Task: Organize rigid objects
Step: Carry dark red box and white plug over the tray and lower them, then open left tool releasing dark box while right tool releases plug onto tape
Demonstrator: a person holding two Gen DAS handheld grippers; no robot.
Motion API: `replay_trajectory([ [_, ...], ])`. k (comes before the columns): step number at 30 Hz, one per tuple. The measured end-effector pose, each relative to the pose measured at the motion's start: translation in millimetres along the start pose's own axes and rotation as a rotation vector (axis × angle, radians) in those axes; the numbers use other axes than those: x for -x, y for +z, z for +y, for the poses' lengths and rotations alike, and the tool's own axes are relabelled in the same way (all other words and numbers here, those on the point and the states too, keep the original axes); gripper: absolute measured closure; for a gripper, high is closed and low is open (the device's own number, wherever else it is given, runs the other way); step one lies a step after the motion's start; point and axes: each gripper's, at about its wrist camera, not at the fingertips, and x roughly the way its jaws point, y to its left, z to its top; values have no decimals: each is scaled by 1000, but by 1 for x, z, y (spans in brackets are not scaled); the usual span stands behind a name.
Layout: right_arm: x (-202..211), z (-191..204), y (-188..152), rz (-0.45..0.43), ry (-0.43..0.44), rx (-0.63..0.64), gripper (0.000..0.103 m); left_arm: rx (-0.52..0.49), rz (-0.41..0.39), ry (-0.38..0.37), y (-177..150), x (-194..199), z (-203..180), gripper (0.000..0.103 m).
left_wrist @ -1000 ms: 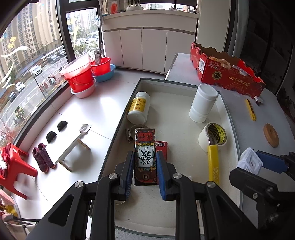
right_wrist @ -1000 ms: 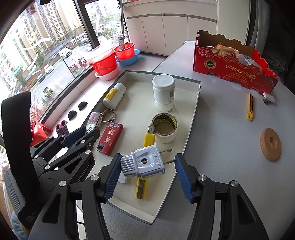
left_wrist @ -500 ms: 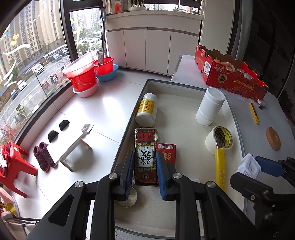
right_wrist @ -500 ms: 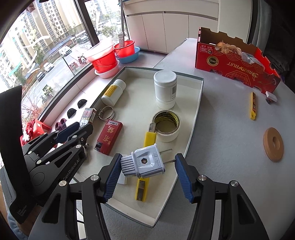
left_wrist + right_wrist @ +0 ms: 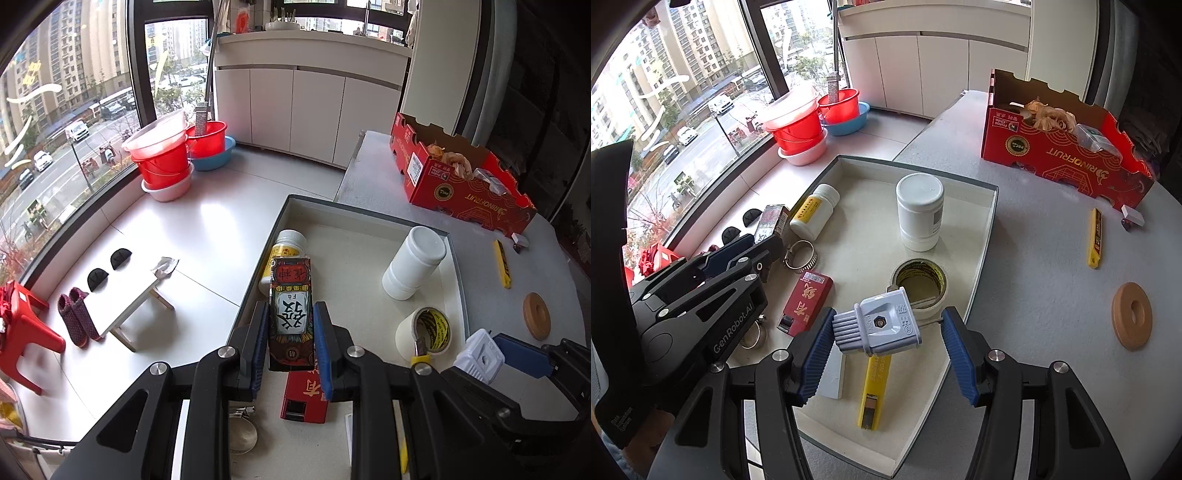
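The left gripper is clamping a tall dark card box between its blue pads, the box standing upright and lifted above the tray's left side, its printed face turned toward the camera. Directly below the box a red flat pack is lying on the tray floor, and just behind it a small white bottle with a yellow label is lying on its side against the tray's left wall. Metal hose clamps are resting near that bottle.

The right gripper is holding a grey-white plug crosswise between its pads: the ribbed end is pressing on the left pad while the metal pins are pointing at the right pad, so the opening is staying fairly wide. The plug is hanging above the tray's near part, over a yellow utility knife that is lying flat on the tray floor, and just in front of a roll of tape. A white jar is standing upright behind the tape, toward the middle of the tray.

The tray is sitting on the grey desk. To its right, well apart from both grippers, a second yellow knife and a round wooden disc are lying on the desk, with a red cardboard box standing farther back.
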Motion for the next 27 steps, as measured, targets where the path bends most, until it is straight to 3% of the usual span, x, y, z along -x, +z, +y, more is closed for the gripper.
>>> replay_trajectory([
  [11,-9,-15,37,-24,-10,-39,43,10,22,32,6,-19,4,77],
  [27,-44,-25,43,19,15,-102,43,-56,65,34,-9,-39,-16,78],
])
